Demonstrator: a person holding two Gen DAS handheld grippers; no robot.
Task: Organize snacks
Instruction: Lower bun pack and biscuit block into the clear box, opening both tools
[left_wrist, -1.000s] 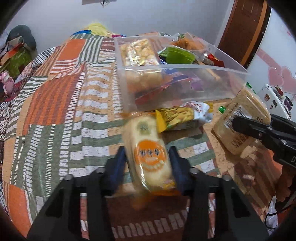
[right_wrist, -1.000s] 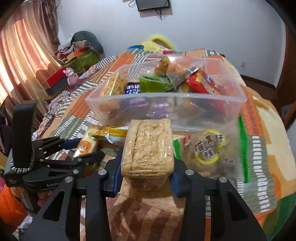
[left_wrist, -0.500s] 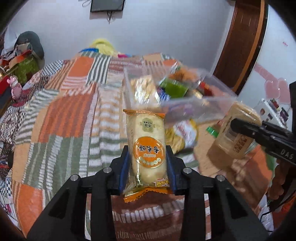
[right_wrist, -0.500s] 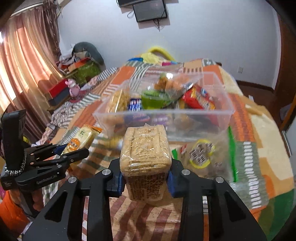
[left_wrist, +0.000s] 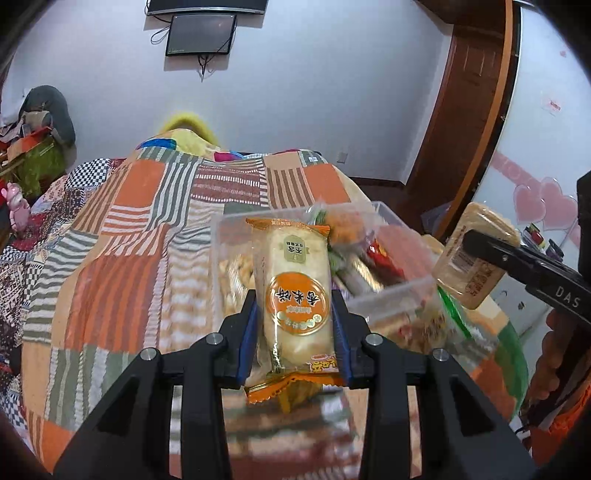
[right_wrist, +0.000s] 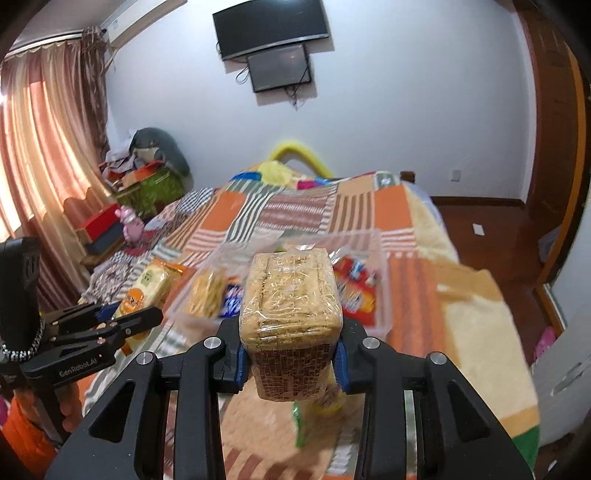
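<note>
The work surface is a bed (left_wrist: 122, 266) under a patchwork quilt of orange, green and striped squares, in a white-walled room with a wall screen (right_wrist: 271, 33) and curtains (right_wrist: 48, 147) at one side.

The left gripper (left_wrist: 293, 314) is clamped on a rice cake (left_wrist: 295, 295); the right gripper (right_wrist: 290, 349) is clamped on a cracker block (right_wrist: 290, 317). A second ago both packs sat low, at quilt level in front of the bin (left_wrist: 406, 291). Both now ride higher, and the bin shows below and behind them. Judgement: pickup is complete and transfer to the bin is under way; release has not yet occurred.

Materials:
- Rice cake: soft oblong pillow pack, glossy film, orange crimped ends, round orange label. It is gripped across its width and stands upright.
- Cracker block: rigid rectangular stack in crinkled clear wrap, with a printed brown band at its base.
- Bin: clear, thin-walled plastic box, already holding mixed snack packs.
- A green-edged bag (right_wrist: 317, 406) lies on the quilt beneath the cracker block.
</note>
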